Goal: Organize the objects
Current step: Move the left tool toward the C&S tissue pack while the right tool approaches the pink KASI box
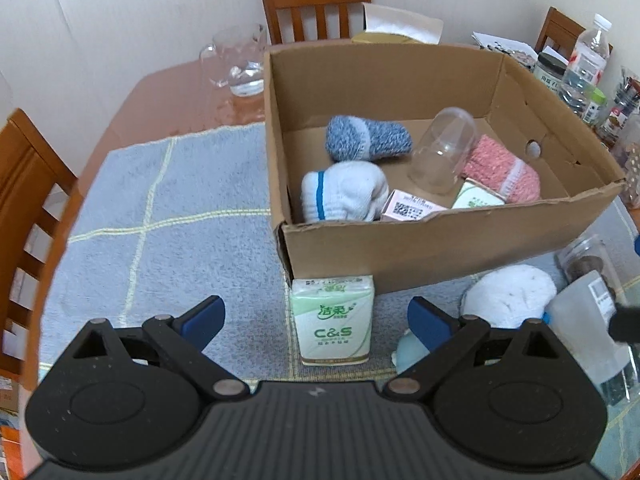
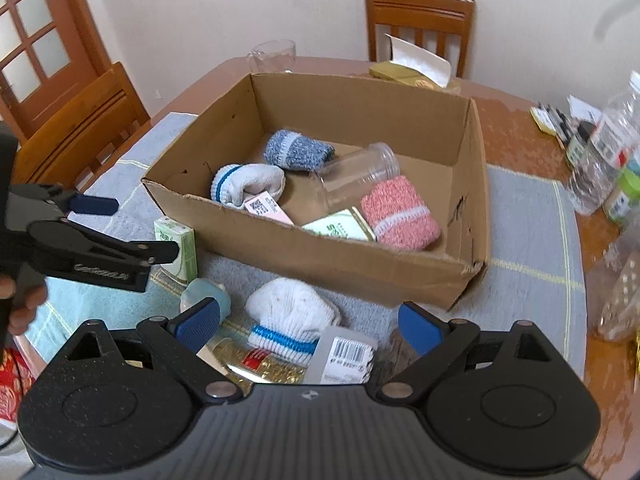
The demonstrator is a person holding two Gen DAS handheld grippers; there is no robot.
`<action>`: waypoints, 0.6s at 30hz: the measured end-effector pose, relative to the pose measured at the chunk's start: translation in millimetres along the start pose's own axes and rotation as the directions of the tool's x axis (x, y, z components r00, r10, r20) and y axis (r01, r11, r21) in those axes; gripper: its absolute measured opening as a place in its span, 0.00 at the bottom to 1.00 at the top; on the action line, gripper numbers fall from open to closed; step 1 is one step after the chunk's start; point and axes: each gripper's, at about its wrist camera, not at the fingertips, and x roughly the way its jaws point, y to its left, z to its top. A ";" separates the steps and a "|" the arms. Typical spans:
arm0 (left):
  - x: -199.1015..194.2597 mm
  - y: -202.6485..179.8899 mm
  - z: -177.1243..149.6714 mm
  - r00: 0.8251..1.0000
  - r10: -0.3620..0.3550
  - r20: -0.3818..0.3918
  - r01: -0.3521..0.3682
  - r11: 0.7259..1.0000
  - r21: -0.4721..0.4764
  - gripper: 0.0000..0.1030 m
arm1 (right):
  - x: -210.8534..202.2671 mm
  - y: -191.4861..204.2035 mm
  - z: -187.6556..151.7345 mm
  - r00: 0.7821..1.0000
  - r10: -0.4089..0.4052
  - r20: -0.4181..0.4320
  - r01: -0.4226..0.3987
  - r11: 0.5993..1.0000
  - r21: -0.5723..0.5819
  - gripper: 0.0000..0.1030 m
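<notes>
An open cardboard box (image 1: 440,248) (image 2: 320,256) holds a blue sock (image 1: 366,138), a white sock with a blue stripe (image 1: 344,192), a pink sock (image 1: 502,170), a clear plastic jar (image 1: 444,156) on its side and small packets. A green tissue pack (image 1: 333,320) stands on the mat in front of the box. My left gripper (image 1: 316,316) is open, its jaws on either side of the pack and a little short of it. My right gripper (image 2: 308,320) is open above a white sock (image 2: 290,314) with a blue cuff, also seen in the left wrist view (image 1: 510,294).
A blue checked mat (image 1: 168,220) covers the wooden table. A glass pitcher (image 1: 240,60) stands behind the box. Bottles and jars (image 1: 588,68) crowd the right side. A barcoded white pouch (image 2: 344,356), a gold packet (image 2: 256,364) and a pale blue lid (image 2: 204,292) lie near the white sock. Chairs surround the table.
</notes>
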 end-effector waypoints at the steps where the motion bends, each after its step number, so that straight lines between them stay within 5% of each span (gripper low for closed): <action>1: 4.6 0.9 -0.1 1.000 -0.003 -0.005 0.003 1.000 0.001 0.95 | 0.4 2.0 -1.9 1.000 0.002 -0.001 -0.002 1.000 0.009 0.95; 18: 33.2 50.8 -14.0 0.998 -0.007 -0.062 0.003 0.998 -0.055 0.95 | 18.6 48.1 -13.2 0.998 -0.017 -0.065 0.019 0.999 0.043 0.95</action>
